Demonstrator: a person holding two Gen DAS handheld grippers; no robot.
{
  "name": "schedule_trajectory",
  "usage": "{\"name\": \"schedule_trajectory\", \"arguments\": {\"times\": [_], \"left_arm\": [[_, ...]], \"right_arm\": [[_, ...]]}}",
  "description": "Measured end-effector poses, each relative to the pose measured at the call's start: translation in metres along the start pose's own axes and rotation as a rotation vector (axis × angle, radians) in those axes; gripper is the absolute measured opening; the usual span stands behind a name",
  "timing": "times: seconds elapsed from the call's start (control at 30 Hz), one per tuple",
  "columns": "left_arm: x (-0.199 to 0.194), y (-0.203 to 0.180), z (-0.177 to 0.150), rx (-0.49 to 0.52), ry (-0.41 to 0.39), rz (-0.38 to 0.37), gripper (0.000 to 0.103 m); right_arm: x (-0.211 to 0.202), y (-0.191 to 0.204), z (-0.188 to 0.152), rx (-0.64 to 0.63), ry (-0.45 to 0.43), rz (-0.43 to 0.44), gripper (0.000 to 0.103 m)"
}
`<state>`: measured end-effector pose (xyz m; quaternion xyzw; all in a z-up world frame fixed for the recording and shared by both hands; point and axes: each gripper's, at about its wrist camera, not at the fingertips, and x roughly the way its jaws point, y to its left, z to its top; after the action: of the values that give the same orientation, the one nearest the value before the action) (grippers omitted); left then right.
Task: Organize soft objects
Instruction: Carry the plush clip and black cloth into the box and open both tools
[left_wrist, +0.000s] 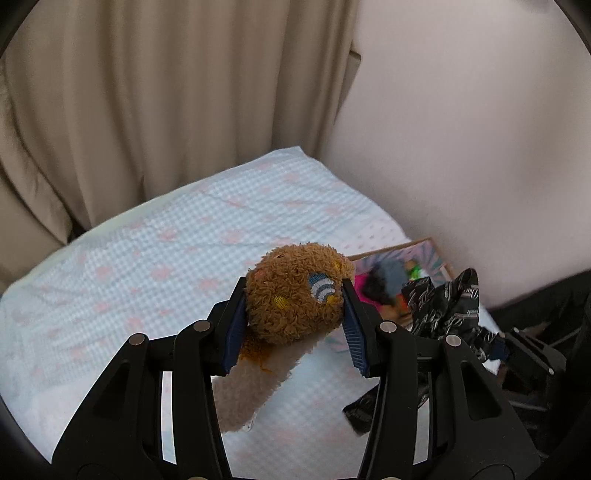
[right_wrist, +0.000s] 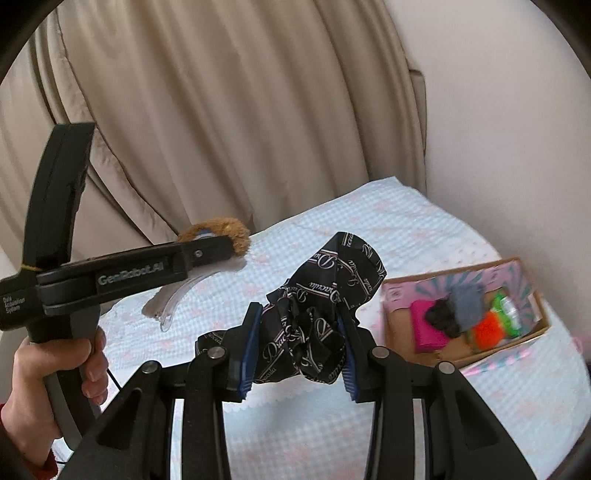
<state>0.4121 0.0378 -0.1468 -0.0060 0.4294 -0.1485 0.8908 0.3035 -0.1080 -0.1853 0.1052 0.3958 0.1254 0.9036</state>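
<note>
I'm working over a bed (left_wrist: 155, 251) spread with a pale blue checked cover dotted with pink, set in a corner between beige curtains (left_wrist: 177, 92) and a plain pinkish wall (left_wrist: 461, 147). My left gripper (left_wrist: 295, 310) is clamped on a brown plush toy (left_wrist: 295, 291), lifted off the cover; its round head points away from me and its cream body trails back and down toward the cover, long axis running along my fingers. My right gripper (right_wrist: 299, 343) is closed on a crumpled black printed cloth (right_wrist: 325, 295), which stands up and leans away to the right. A cardboard box (right_wrist: 402, 336) holding bright soft items sits on the bed, to my right.
</note>
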Motion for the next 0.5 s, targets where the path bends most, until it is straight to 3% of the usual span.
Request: {"name": "schedule_trajectory", "arguments": {"times": [0.27, 0.5], "left_arm": [[0.002, -0.091, -0.003, -0.08, 0.005, 0.022, 0.043], [0.064, -0.157, 0.003, -0.098, 0.057, 0.039, 0.043]], "right_arm": [[-0.067, -0.088, 0.034, -0.109, 0.006, -0.006, 0.035], [-0.059, -0.176, 0.06, -0.148, 0.037, -0.018, 0.035]]}}
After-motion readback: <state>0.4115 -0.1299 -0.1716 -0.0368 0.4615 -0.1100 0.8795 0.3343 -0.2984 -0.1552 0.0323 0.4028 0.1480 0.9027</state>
